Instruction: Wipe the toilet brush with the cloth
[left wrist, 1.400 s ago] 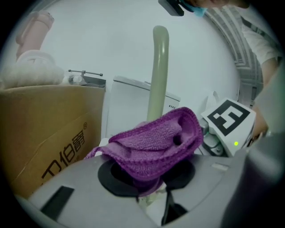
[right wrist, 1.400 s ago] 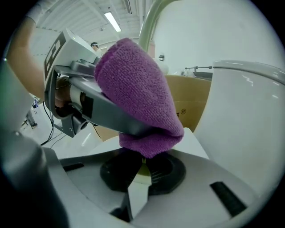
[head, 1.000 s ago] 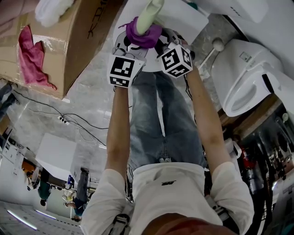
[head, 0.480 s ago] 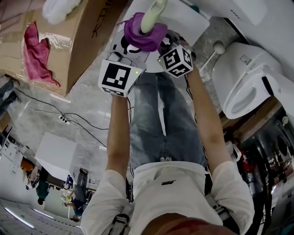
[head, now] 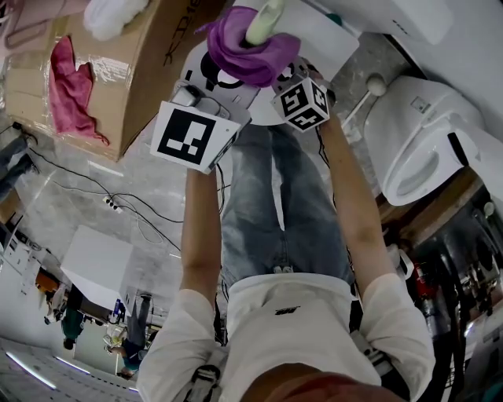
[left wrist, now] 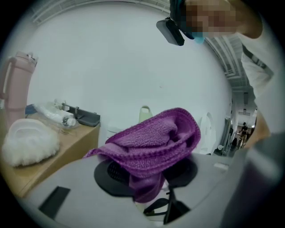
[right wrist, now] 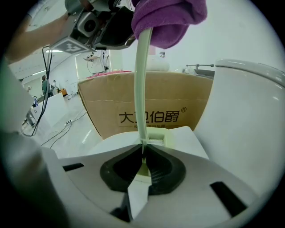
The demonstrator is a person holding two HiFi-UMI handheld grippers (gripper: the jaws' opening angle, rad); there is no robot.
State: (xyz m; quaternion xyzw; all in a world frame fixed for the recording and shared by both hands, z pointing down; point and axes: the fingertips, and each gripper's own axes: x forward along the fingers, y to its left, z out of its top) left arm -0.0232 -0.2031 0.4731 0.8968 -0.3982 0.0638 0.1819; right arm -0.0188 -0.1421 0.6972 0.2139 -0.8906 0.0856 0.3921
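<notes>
The toilet brush's pale green handle (head: 263, 20) stands upright, and its shaft (right wrist: 141, 89) runs down into my right gripper (right wrist: 143, 156), which is shut on it low down. A purple cloth (head: 251, 51) is bunched round the handle's top end. My left gripper (head: 228, 78) is up at the cloth, its jaws opening. The cloth (left wrist: 153, 142) lies loosely over and between those jaws (left wrist: 149, 176), not squeezed. The handle's tip (left wrist: 144, 112) shows just behind the cloth. The brush head is hidden.
A cardboard box (head: 134, 63) with a pink rag (head: 67, 86) and a white fluffy pad (head: 114, 16) stands at the left. A white toilet (head: 424, 133) is at the right, a round-knobbed stick (head: 369, 78) beside it. Cables (head: 118, 204) cross the floor. A white holder (right wrist: 162, 140) sits below the handle.
My left gripper has climbed the handle with the purple cloth, from mid shaft to the top end, and its jaws have spread. The right gripper has kept still.
</notes>
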